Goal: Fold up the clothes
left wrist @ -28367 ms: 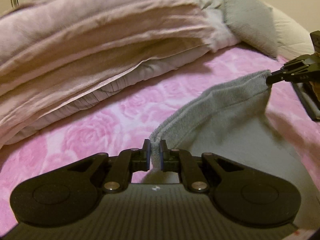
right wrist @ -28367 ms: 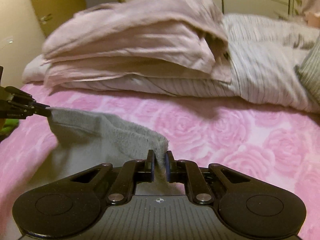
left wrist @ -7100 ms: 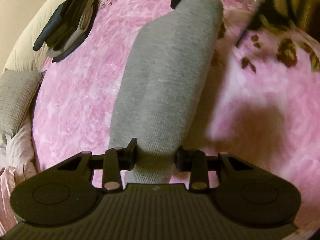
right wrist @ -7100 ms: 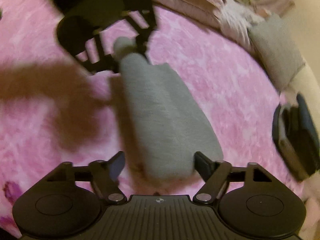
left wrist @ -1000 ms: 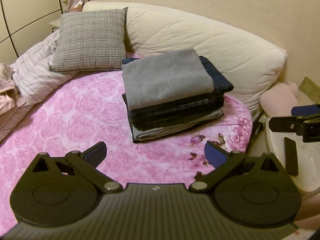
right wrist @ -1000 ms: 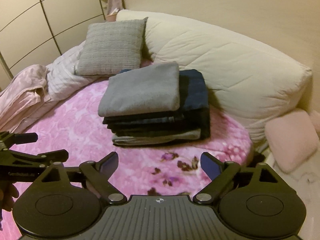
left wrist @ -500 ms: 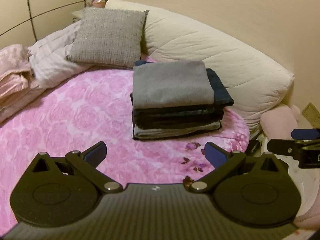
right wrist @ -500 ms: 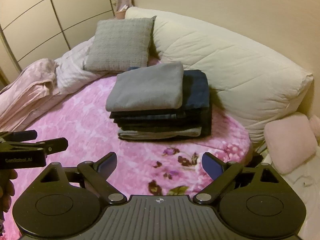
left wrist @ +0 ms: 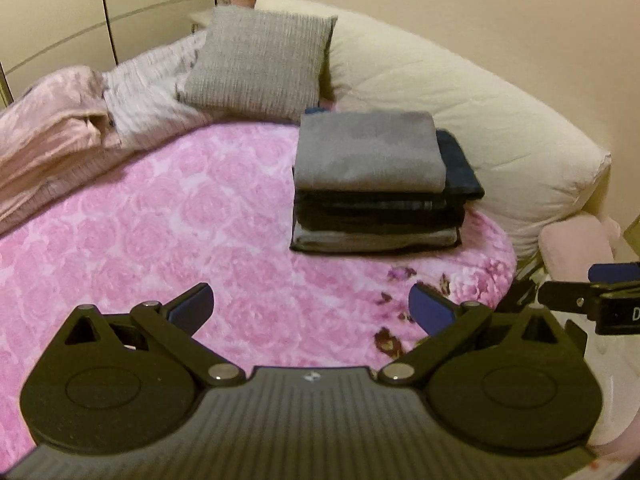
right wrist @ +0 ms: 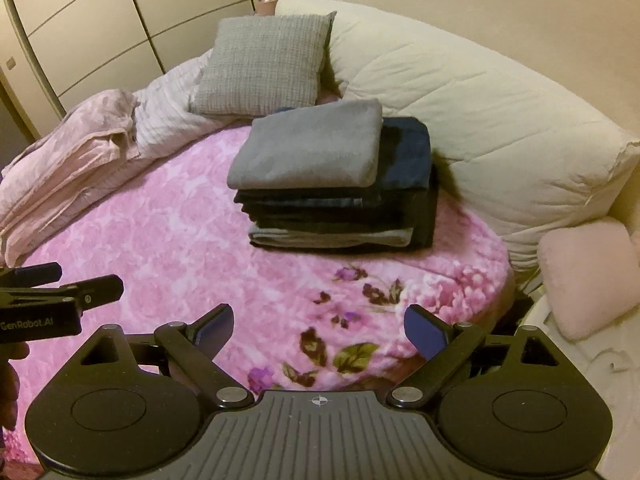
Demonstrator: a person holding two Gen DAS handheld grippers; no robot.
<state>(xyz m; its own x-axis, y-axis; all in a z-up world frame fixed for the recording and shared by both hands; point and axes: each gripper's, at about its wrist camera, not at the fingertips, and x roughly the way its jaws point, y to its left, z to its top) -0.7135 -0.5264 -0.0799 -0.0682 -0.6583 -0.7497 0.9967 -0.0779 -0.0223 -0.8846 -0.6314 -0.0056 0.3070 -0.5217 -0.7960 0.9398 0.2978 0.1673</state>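
Left gripper point(left wrist: 310, 306) and right gripper point(right wrist: 318, 326) are hanging spread wide, empty; folded stack point(right wrist: 332, 184) is lying at 12 o'clock; only the right view is showing a hand point(right wrist: 10, 384).

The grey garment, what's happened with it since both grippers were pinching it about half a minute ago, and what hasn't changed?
The grey garment was let go: both grippers pinched its edge then, and now it lies folded on top of the stack of folded clothes. The left gripper and right gripper are open, empty and pulled back from the stack. The pink blanket and grey pillow are unchanged.
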